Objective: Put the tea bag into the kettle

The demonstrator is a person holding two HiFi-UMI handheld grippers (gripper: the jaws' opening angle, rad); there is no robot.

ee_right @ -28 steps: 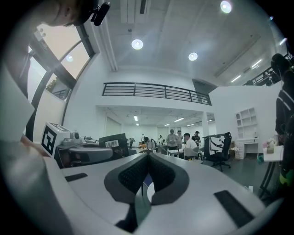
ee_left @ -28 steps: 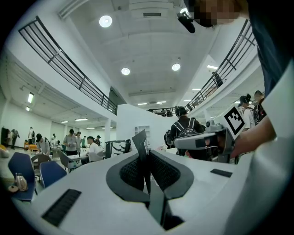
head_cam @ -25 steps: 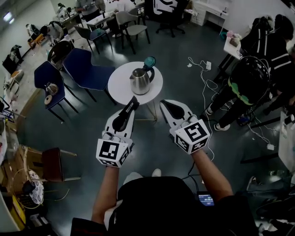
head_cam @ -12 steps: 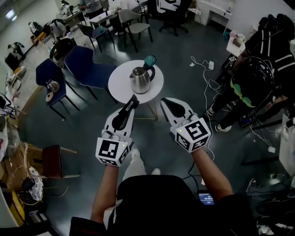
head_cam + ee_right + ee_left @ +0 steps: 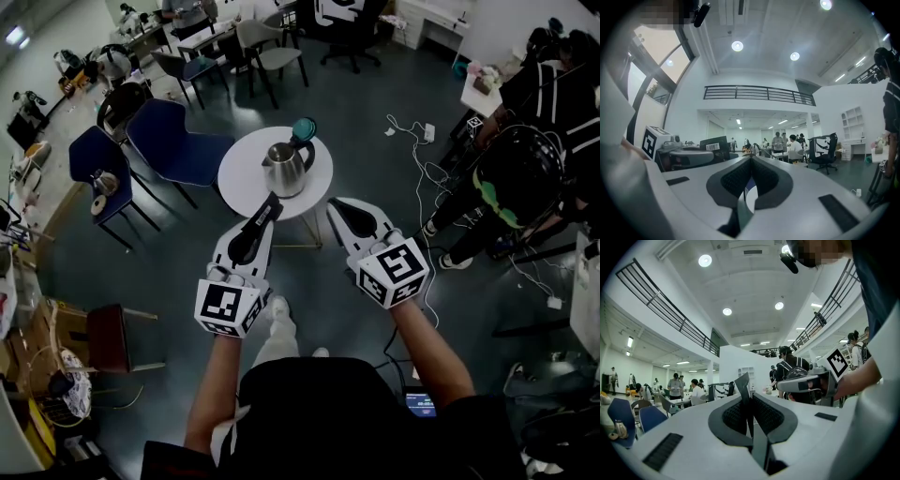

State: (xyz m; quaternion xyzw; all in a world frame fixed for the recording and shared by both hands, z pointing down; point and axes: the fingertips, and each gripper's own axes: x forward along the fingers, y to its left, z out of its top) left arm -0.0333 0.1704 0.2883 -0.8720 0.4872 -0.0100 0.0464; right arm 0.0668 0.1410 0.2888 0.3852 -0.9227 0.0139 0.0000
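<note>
round white table [image 5: 246,178] up ahead, with a dark blue chair [image 5: 173,141] tucked at its left. on the table stands a brushed steel kettle [image 5: 284,169], its teal lid [image 5: 304,128] tipped up on the far side; what is inside the kettle can't be made out from up here. the left gripper [image 5: 270,210] is held level, tips by the table's near edge, its claw pinching a flat dark tea bag sachet [image 5: 743,386] that stands upright out of the pads, well short of the kettle. the lower part of the sachet is buried between the pads. the right gripper [image 5: 335,210] sits beside it, claw pressed together on nothing. in the right gripper view, a white barcode sticker [image 5: 711,146] shows on the sachet, its print too small to read.
</note>
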